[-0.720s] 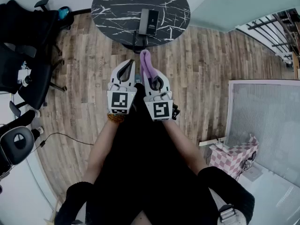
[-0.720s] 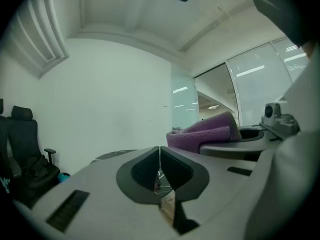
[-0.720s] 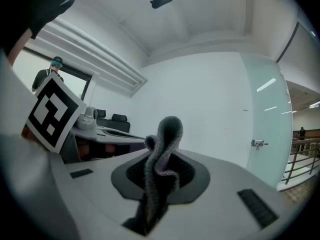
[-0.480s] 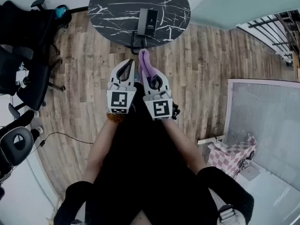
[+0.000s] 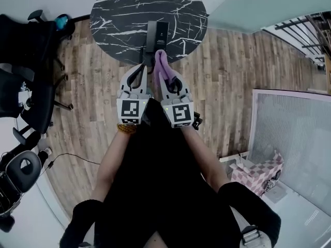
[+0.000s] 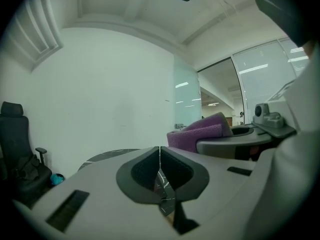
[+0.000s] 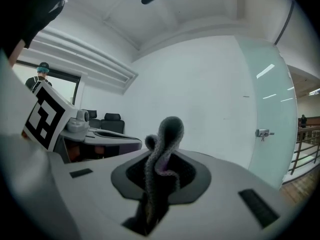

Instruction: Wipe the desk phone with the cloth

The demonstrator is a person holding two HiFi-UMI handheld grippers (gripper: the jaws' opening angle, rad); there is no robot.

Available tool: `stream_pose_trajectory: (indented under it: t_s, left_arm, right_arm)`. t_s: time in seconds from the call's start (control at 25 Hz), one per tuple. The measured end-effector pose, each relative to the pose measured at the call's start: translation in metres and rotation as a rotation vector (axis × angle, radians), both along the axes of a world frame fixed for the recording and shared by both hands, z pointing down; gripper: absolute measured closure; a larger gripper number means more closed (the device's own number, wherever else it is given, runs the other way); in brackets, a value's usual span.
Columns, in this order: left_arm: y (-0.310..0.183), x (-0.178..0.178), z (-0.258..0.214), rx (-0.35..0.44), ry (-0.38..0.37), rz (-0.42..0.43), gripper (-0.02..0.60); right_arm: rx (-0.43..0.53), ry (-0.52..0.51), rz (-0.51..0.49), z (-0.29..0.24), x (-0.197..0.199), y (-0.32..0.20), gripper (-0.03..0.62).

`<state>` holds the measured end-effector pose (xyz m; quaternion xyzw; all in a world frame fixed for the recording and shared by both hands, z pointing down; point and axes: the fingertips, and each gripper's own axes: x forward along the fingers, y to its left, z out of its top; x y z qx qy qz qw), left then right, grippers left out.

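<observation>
The black desk phone (image 5: 161, 31) sits on the near part of a round black marble table (image 5: 119, 14) in the head view. My right gripper (image 5: 166, 72) is shut on a purple cloth (image 5: 161, 64), which sticks up past its tips just short of the table's edge. In the right gripper view the cloth (image 7: 161, 159) rises folded from between the shut jaws. My left gripper (image 5: 140, 69) is beside it, shut and empty. In the left gripper view its jaws (image 6: 159, 160) meet, with the cloth (image 6: 199, 132) and the right gripper at the right.
Wooden floor (image 5: 227, 81) surrounds the table. Black office chairs (image 5: 23, 50) stand at the left, with another chair (image 5: 19, 167) lower left. A glass partition (image 5: 295, 133) and a pink checked box (image 5: 261, 172) are at the right. A cable (image 5: 77, 156) lies on the floor.
Both grippers have moved forward together, closer to the table and the phone. The cloth stays held in the right gripper.
</observation>
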<state>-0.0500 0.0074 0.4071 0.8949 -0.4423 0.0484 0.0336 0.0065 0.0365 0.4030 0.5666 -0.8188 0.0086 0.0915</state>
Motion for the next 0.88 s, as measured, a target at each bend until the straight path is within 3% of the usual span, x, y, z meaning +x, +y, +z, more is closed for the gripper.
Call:
stream_pose_trajectory:
  t_s: [0.56,0.88]
  left_arm:
    - [-0.082,0.038,0.006,-0.005,-0.061,-0.036,0.563]
    - [-0.097,0.038,0.012,-0.01,-0.061,-0.095,0.563]
  right_arm:
    - [-0.012,-0.017,-0.012,0.016,0.062,-0.101,0.528]
    - [0.003,0.099,-0.147,0.025,0.078,-0.14,0.528]
